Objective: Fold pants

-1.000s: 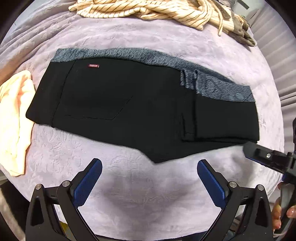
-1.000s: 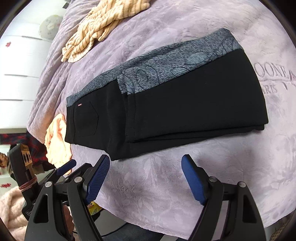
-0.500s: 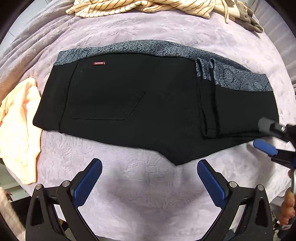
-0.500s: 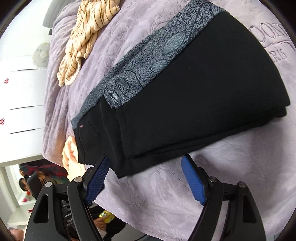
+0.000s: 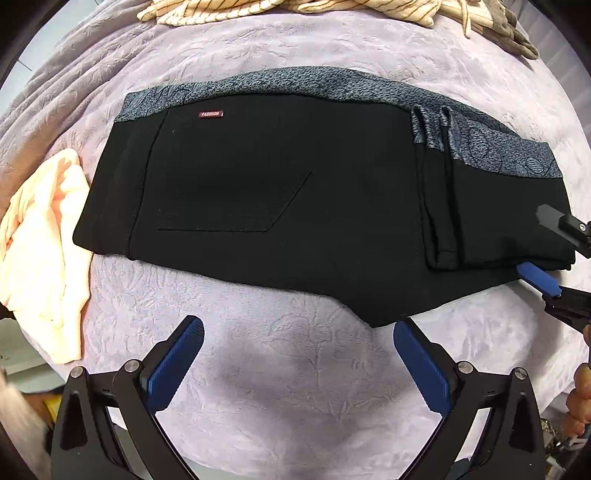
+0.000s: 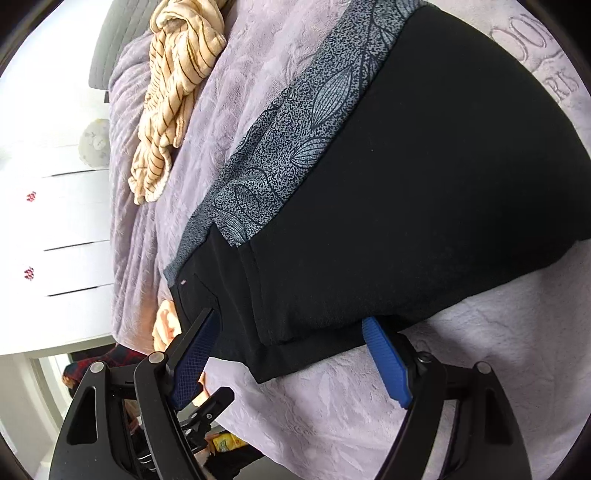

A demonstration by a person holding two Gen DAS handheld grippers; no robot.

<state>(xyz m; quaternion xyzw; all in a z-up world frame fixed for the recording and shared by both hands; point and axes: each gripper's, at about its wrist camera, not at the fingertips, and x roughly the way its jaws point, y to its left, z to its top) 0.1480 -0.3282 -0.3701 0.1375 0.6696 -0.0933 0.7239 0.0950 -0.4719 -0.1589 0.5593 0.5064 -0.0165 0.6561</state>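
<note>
Black pants (image 5: 288,206) with a grey leaf-print waistband lie folded flat on a lilac blanket; they also fill the right wrist view (image 6: 406,206). My left gripper (image 5: 298,360) is open and empty, just short of the pants' near edge. My right gripper (image 6: 291,354) is open, its jaws straddling the near edge of the folded leg end, one blue pad (image 6: 388,362) tucked under the cloth. It shows at the right edge of the left wrist view (image 5: 546,251).
A striped cream garment (image 5: 295,7) lies at the far side of the blanket, also in the right wrist view (image 6: 173,92). A pale peach cloth (image 5: 40,243) lies left of the pants. White drawers (image 6: 55,229) stand beyond the bed.
Both grippers have moved closer to the pants. The right gripper has reached the folded leg end and its jaws now sit around the edge. The pants have not moved.
</note>
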